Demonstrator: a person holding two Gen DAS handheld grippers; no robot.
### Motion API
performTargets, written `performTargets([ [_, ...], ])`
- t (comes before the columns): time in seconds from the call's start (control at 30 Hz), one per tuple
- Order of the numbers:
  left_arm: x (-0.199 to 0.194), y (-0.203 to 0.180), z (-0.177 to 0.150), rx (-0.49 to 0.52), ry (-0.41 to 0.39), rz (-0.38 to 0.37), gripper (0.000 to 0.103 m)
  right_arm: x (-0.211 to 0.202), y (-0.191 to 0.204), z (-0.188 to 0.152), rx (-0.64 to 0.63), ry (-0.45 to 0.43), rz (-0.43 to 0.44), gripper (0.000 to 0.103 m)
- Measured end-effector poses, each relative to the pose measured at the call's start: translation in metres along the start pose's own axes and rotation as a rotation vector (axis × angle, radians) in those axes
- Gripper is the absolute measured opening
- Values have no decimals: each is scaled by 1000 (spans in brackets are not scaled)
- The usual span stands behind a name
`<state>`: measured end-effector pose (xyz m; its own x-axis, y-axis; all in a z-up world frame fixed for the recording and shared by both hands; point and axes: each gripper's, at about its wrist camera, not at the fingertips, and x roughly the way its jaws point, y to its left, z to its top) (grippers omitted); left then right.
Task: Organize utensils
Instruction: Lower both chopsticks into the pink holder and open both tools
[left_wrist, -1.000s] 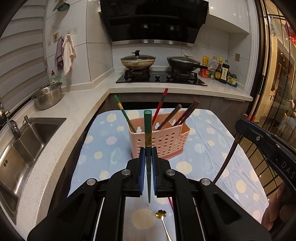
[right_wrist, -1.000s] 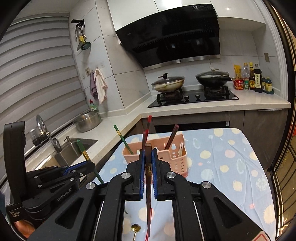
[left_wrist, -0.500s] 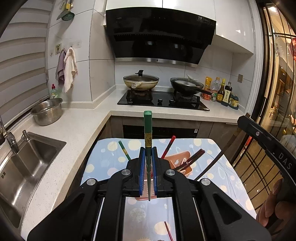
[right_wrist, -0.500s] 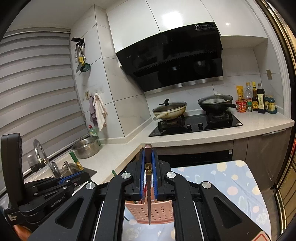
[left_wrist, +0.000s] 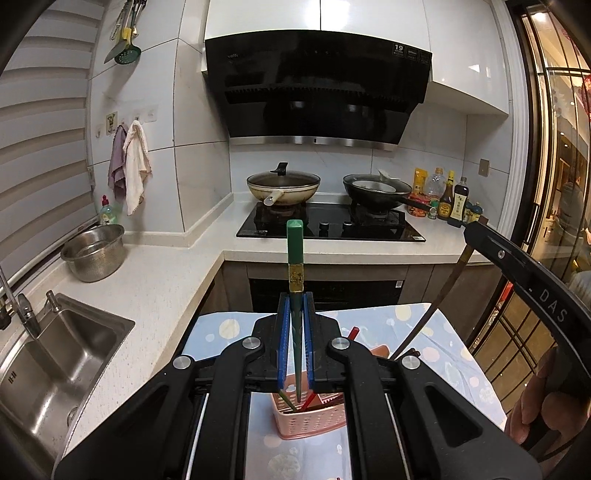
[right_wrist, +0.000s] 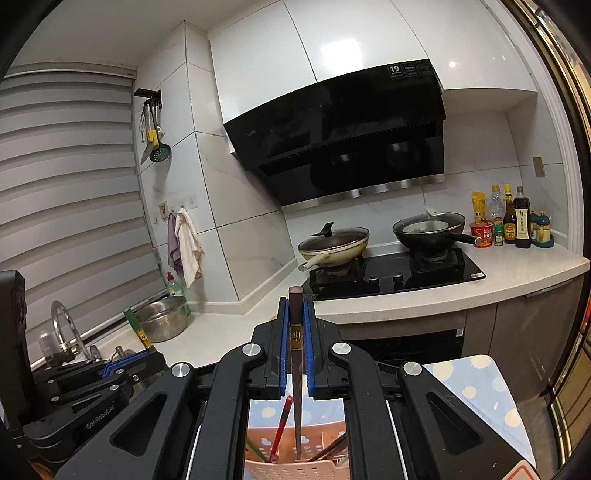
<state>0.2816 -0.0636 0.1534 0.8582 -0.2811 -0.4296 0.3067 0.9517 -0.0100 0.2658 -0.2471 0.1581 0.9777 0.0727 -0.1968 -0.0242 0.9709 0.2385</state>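
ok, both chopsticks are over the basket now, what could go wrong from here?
1. The left hand-held gripper pinches the green chopstick along a thin line, so it could pivot and miss the basket.
2. The brown chopstick in the right hand-held gripper points down among a red chopstick and dark ones already inside; it may jam on them.
3. The basket looks light, so a sideways push could tip it.

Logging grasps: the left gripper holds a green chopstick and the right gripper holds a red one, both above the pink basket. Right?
Not quite. The right gripper holds a brown chopstick, as the right wrist view shows. The left gripper does hold a green chopstick, both above the pink basket.
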Motion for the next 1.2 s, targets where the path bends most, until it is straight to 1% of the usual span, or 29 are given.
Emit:
performTargets([
  [0.13,13,3,-2,-5,20,1,7,17,-3,-3,1,21,-13,7],
  [0.3,28,3,-5,-3,44,8,7,38,-9,-15,29,72,-5,7],
  [0.47,40,6,-8,-8,61,11,7,49,-7,-26,21,103,-5,7],
  [1.2,61,8,-18,-10,100,16,7,83,0,-44,12,166,5,7],
])
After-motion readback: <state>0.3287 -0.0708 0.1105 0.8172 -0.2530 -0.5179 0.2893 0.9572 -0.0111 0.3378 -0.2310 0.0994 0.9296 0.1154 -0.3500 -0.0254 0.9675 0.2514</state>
